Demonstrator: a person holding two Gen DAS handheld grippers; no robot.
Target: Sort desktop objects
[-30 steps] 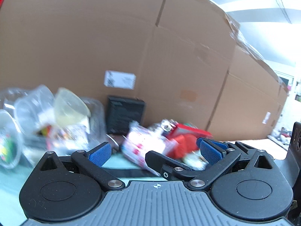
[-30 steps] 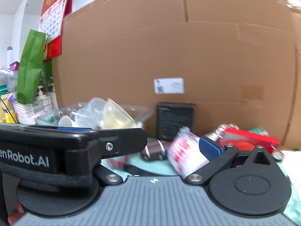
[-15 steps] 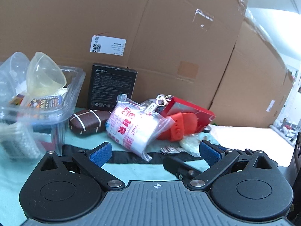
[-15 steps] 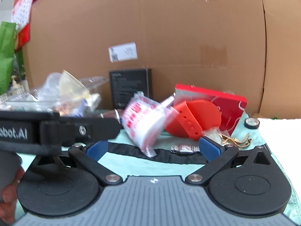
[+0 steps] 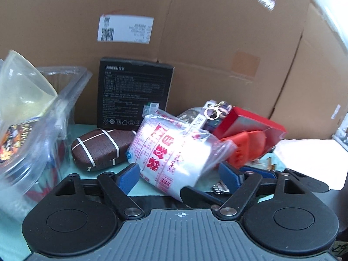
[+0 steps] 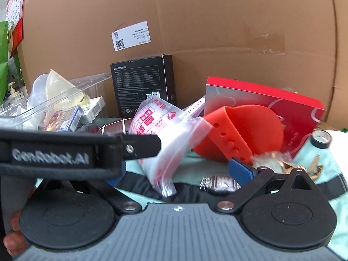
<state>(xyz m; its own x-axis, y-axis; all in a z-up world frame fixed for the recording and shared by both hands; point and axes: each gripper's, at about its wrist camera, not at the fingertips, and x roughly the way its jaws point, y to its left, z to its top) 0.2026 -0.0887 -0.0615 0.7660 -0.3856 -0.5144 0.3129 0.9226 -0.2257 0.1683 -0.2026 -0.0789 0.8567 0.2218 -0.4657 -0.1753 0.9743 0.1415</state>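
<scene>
The left gripper [image 5: 179,175] has its jaws spread apart, and the clear printed bag [image 5: 174,152] lies between them, its lower end nearest. The right gripper [image 6: 180,171] is also spread wide, with the same bag hanging between its jaws and a wristwatch [image 6: 219,182] just inside the right jaw. Beyond the bag sit a brown glasses case [image 5: 97,150], a red silicone piece [image 6: 237,134] and, farthest, a black box [image 5: 134,93] against the cardboard wall [image 5: 217,32].

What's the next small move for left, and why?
Probably ease the left gripper forward and close on the printed bag. Its blue pads stand open on either side of the bag's lower end, not yet touching, and the clear bin stands just to the left for the drop.
</scene>
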